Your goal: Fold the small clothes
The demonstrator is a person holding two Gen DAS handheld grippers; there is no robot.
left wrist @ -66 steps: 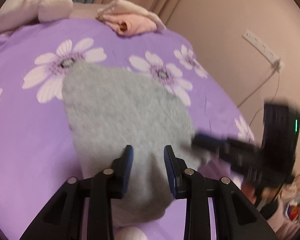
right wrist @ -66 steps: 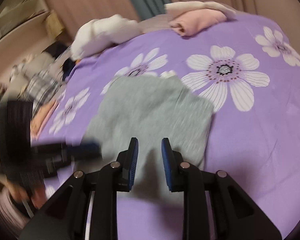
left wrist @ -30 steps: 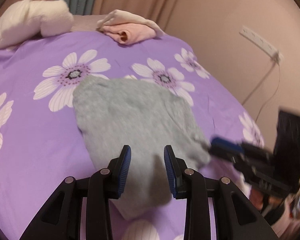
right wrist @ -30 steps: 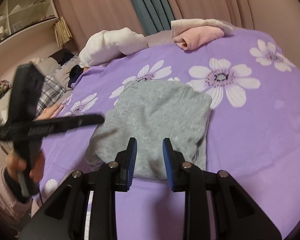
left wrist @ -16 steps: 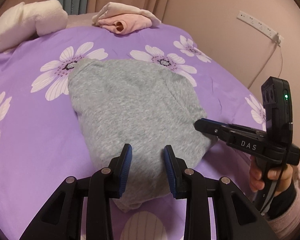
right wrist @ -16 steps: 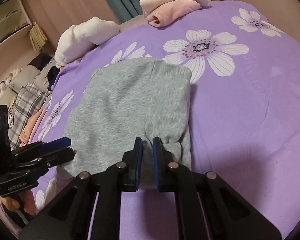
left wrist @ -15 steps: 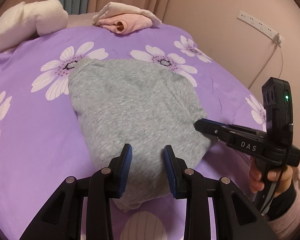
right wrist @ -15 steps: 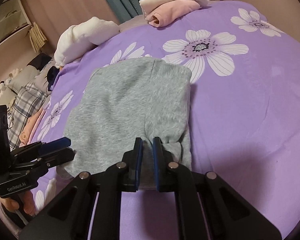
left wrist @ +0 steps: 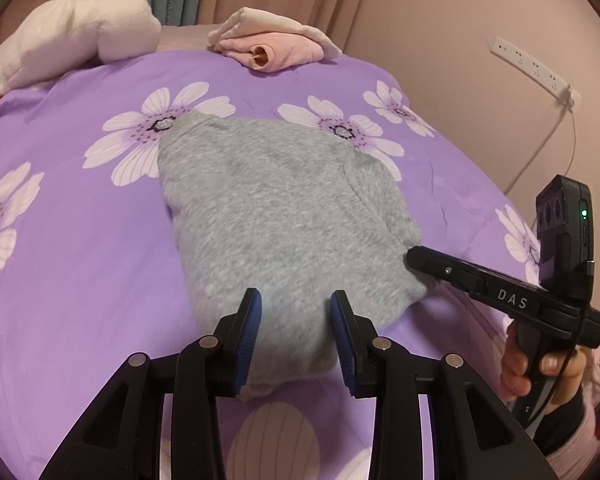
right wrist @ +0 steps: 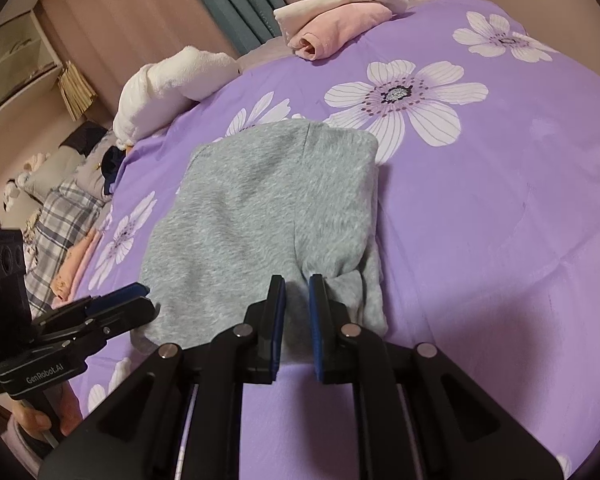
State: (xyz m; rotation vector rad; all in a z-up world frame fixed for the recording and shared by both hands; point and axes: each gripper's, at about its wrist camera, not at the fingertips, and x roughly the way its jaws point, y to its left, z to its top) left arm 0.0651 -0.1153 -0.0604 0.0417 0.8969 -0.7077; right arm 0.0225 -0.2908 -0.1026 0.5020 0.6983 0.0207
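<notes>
A grey knit garment (left wrist: 284,216) lies folded on the purple flowered bedspread (left wrist: 72,248); it also shows in the right wrist view (right wrist: 260,220). My left gripper (left wrist: 295,322) is open, its fingers either side of the garment's near edge. My right gripper (right wrist: 297,312) has its jaws nearly closed around the garment's near right corner, a narrow gap left between the pads. The right gripper also shows in the left wrist view (left wrist: 416,258), its tip at the garment's right edge. The left gripper shows in the right wrist view (right wrist: 140,300) at the garment's left corner.
A folded pink and cream clothes pile (left wrist: 276,44) lies at the far edge of the bed, and a white pillow (left wrist: 68,48) at far left. A power strip (left wrist: 532,68) hangs on the right wall. Plaid bedding and clothes (right wrist: 60,216) lie off the bed's left side.
My right gripper's jaws narrowed from open to nearly closed at the garment's near right corner. Both grippers moved in close to the garment's near edge.
</notes>
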